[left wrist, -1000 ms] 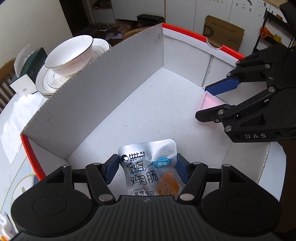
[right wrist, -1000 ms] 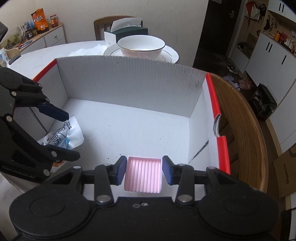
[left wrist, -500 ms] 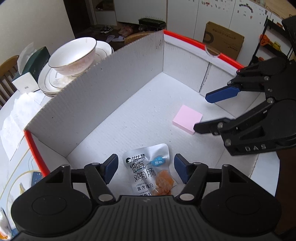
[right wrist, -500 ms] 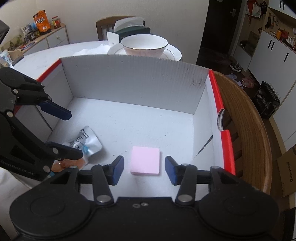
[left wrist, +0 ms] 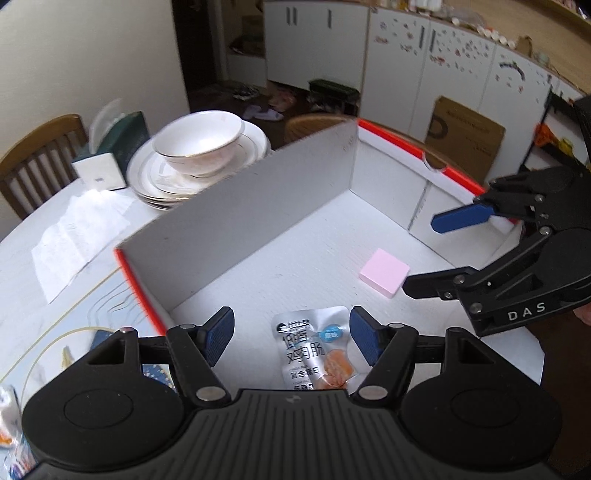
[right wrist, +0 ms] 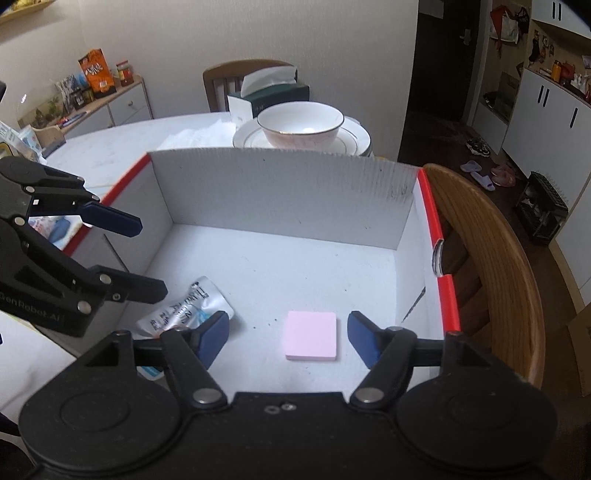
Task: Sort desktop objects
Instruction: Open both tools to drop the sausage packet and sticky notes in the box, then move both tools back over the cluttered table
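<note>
Two things already lie loose on the floor of the white box (right wrist: pixel 280 206): the snack packet (left wrist: pixel 316 350) under the left claw (left wrist: pixel 291 334) and the pink sticky-note pad (right wrist: pixel 311 335) under the right claw (right wrist: pixel 288 334), both claws just opened and empty; whatever else needs sorting is hardly visible. The box sits on a round white worktop (right wrist: pixel 122 144) beside stacked plates with a bowl (right wrist: pixel 301 123) and a tissue box (right wrist: pixel 275 94), in a dining room with white cabinets

White cabinets (left wrist: pixel 424 74), wooden chair (right wrist: pixel 236 81), plain wall (right wrist: pixel 258 33), dark floor (right wrist: pixel 443 144).
</note>
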Available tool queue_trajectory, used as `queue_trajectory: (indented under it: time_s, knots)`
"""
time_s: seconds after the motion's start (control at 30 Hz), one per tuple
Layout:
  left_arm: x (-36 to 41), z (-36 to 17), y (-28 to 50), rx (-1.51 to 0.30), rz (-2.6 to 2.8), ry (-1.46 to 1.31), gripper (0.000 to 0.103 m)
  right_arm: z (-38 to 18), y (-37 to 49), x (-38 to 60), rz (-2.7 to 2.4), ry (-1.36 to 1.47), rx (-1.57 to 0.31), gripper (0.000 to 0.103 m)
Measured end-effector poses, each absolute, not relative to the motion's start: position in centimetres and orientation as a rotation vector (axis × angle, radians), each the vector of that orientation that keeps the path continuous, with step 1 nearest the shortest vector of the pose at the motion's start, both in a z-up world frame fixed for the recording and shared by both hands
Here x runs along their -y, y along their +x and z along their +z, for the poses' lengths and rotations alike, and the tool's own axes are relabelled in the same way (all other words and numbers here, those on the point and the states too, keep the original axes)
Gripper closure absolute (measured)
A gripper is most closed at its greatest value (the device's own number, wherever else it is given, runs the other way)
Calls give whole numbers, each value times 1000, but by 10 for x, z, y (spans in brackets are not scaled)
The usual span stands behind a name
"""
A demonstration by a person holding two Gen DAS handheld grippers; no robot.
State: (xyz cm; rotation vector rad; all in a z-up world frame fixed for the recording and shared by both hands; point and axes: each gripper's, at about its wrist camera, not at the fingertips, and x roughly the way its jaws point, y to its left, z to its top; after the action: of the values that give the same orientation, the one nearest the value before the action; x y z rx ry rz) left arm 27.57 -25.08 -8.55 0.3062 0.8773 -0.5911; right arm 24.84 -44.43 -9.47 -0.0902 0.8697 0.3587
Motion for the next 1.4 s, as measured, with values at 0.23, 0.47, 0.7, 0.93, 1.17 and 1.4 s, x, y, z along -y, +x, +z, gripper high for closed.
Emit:
queue_trajectory:
  time_s: [0.23, 0.47, 0.7, 0.93, 1.17, 1.4]
  knots:
    - [237, -71, 264, -822, -582, 268, 29, -85, 241, 443, 364, -61, -839, 28]
    - [223, -59, 253, -777, -565, 246, 26, -75, 231, 438, 349, -43, -798, 25]
    - [201, -50, 242, -744, -547, 205, 17, -66, 222, 428, 332, -2, -769, 23]
    - [175, -41, 229, -697, -549, 177, 10, -61, 216, 406, 326, 17, -752, 22]
    - [142, -35, 218, -666, -537, 154, 0, -58, 206, 377, 323, 31, -740, 21]
    - [99, -34, 207, -644, -514, 126, 0, -56, 200, 340, 333, 31, -741, 21]
